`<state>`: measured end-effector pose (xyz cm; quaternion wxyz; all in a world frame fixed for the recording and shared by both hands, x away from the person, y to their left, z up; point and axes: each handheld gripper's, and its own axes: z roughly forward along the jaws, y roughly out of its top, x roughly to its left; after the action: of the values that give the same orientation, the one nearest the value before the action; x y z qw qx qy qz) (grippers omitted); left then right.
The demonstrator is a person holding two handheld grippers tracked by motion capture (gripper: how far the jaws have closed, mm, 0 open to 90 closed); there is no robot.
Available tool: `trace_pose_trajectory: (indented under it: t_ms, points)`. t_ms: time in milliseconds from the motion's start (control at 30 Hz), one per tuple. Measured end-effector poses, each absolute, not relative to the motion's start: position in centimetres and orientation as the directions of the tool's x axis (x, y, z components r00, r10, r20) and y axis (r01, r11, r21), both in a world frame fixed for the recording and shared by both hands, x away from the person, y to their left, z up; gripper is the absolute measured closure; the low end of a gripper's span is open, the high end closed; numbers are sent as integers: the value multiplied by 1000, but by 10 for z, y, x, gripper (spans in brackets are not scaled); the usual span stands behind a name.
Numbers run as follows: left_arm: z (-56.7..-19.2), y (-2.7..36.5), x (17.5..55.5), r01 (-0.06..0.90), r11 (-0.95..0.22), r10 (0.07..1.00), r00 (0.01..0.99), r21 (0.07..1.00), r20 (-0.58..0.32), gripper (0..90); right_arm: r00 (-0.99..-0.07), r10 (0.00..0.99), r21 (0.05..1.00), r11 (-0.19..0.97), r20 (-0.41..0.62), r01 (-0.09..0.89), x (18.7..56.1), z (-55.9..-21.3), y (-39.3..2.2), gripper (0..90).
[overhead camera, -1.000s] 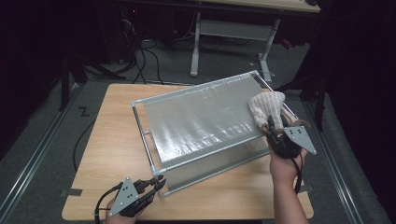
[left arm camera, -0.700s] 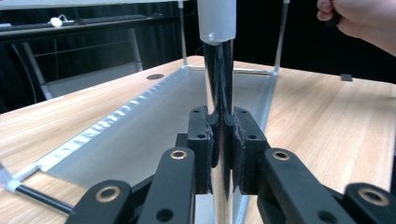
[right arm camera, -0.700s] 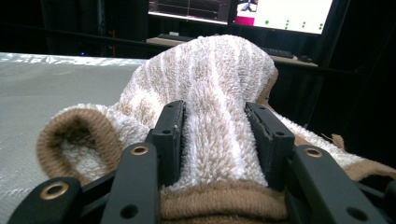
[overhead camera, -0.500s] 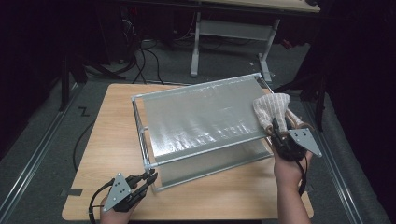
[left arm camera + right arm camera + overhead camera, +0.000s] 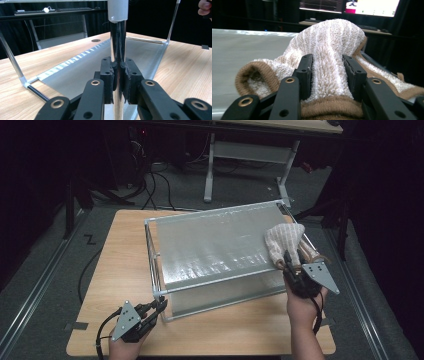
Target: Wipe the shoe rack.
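Since the earlier pictures the glass-topped frame (image 5: 220,250) had swung on the table, its near left corner drawing back toward the person, and the left gripper (image 5: 159,306) had followed that corner in. The right gripper (image 5: 289,265) had slid with the towel (image 5: 282,242) along the frame's right edge, its jaws having just been closing with the towel bunched between them.

Nearest, in the left gripper view, the left gripper's pads were clamped tight on the shiny upright corner post (image 5: 118,50) of the frame, just under its white cap. In the right gripper view the right gripper (image 5: 328,72) pinched a fold of the striped beige towel (image 5: 329,47), which lay on the glass top by the right rim.

Bare wooden table (image 5: 125,250) lay open to the left of the frame, and a narrower strip ran along the near edge between the two hands. On the right the frame stood close to the table's edge. Beyond the far rim the floor held cables and a desk's legs (image 5: 210,170)
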<state>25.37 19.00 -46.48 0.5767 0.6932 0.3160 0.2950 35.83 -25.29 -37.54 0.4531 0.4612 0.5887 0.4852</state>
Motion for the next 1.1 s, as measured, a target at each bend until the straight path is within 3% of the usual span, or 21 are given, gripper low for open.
trace_pose_trajectory:
  t_ms: [1100]
  points:
    - [-464,188,250,114,-119,768,640,986,19,805,-551,823,985,171,-138,8,294,-380,-57,604]
